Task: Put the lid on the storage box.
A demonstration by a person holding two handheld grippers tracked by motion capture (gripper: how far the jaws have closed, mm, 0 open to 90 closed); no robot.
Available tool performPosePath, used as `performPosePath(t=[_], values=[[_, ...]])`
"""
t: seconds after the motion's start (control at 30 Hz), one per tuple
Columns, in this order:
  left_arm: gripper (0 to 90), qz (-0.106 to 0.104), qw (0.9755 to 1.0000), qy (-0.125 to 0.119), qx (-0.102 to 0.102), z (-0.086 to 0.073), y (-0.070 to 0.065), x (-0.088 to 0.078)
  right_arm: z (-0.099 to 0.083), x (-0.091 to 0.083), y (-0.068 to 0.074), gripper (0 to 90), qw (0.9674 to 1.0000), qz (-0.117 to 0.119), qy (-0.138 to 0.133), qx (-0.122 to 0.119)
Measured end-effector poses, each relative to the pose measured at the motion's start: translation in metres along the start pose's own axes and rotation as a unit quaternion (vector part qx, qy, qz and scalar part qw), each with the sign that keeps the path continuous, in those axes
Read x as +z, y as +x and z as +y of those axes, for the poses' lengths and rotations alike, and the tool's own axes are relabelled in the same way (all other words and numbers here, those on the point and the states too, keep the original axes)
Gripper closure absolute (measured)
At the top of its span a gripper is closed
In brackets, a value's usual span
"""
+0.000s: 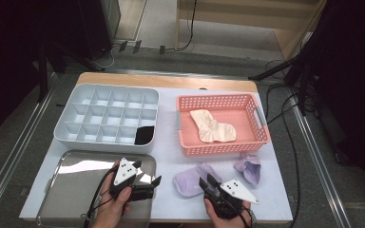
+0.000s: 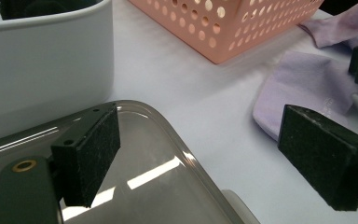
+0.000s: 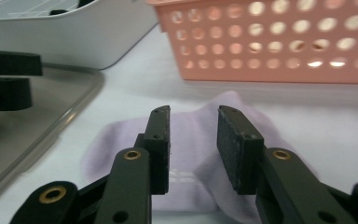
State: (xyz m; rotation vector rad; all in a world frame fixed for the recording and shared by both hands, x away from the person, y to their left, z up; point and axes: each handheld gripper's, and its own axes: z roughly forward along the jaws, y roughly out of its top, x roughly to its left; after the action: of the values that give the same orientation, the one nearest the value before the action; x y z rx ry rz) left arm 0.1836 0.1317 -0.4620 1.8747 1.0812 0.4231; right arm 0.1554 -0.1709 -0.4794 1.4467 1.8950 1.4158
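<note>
right gripper: jaws stood apart with a gap between the pads, pinching nothing, just over the near edge of the lilac sock.
lilac sock: lay flat on the tabletop right ahead of the right gripper, short of the pink basket wall.
second lilac sock: crumpled, beyond the right gripper and off to its right.
left gripper: jaws spread wide, empty, over the steel tray rim.
open room: bare tabletop strip between both grippers.
</note>
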Motion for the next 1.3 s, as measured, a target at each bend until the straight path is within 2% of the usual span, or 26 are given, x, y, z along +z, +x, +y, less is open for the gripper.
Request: performPosePath(t=[0.1, 0.2, 0.23, 0.3, 0.37, 0.47, 0.6, 0.8, 0.97, 1.0, 1.13, 1.23, 1.27, 1.3], values=[[13.5, -0.003, 1.0, 0.0, -0.002, 0.0, -0.001, 0.0, 0.0, -0.001, -0.011, 64.3, 0.9998, -0.016, 0.01, 0.007], [13.5, -0.003, 1.0, 0.001, -0.004, 0.0, -0.001, -0.001, -0.003, 0.0, -0.017, 63.3, 0.9983, -0.05, 0.027, -0.013], [13.5, -0.007, 1.0, 0.002, -0.007, 0.001, -0.001, -0.001, -0.003, 0.001, -0.018, 62.9, 0.998, -0.052, 0.03, -0.019], [13.5, -0.004, 1.0, 0.003, -0.004, 0.001, -0.001, -0.002, -0.005, 0.004, -0.02, 62.9, 0.9972, -0.057, 0.047, -0.016], [13.5, -0.011, 0.9999, 0.0, -0.005, 0.001, -0.001, -0.002, -0.006, 0.006, -0.023, 63.3, 0.9968, -0.057, 0.054, -0.016], [13.5, -0.01, 0.9999, -0.001, -0.004, 0.001, -0.003, -0.001, -0.006, 0.006, -0.024, 63.4, 0.9969, -0.056, 0.055, -0.01], [13.5, -0.002, 1.0, 0.004, 0.001, 0.002, -0.006, 0.001, -0.005, 0.002, -0.024, 63.5, 0.9978, -0.056, 0.035, -0.006], [13.8, -0.005, 1.0, 0.007, 0.0, 0.001, -0.007, 0.002, -0.003, -0.003, -0.005, 63.7, 0.9989, -0.039, 0.013, -0.024], [14.3, -0.006, 0.9999, 0.007, -0.007, 0.001, -0.005, 0.001, -0.007, 0.002, 0.025, 63.1, 0.9986, -0.011, 0.013, -0.049], [14.4, -0.006, 0.9999, 0.006, -0.008, 0.002, -0.005, 0.001, -0.009, 0.005, 0.032, 63.2, 0.9982, 0.003, 0.019, -0.057], [14.7, -0.006, 0.9999, 0.005, -0.008, 0.002, -0.004, 0.0, -0.015, 0.017, 0.05, 63.2, 0.9958, 0.044, 0.047, -0.065], [14.8, -0.005, 1.0, 0.002, -0.008, 0.003, -0.004, -0.002, -0.018, 0.024, 0.055, 63.5, 0.9943, 0.049, 0.058, -0.075], [14.9, -0.004, 0.9999, 0.001, -0.01, 0.003, -0.004, -0.002, -0.021, 0.031, 0.059, 73.0, 0.9923, 0.042, 0.082, -0.083], [14.9, -0.003, 0.9999, 0.002, -0.01, 0.004, -0.004, -0.002, -0.022, 0.033, 0.059, 79.0, 0.9922, 0.041, 0.084, -0.083]])
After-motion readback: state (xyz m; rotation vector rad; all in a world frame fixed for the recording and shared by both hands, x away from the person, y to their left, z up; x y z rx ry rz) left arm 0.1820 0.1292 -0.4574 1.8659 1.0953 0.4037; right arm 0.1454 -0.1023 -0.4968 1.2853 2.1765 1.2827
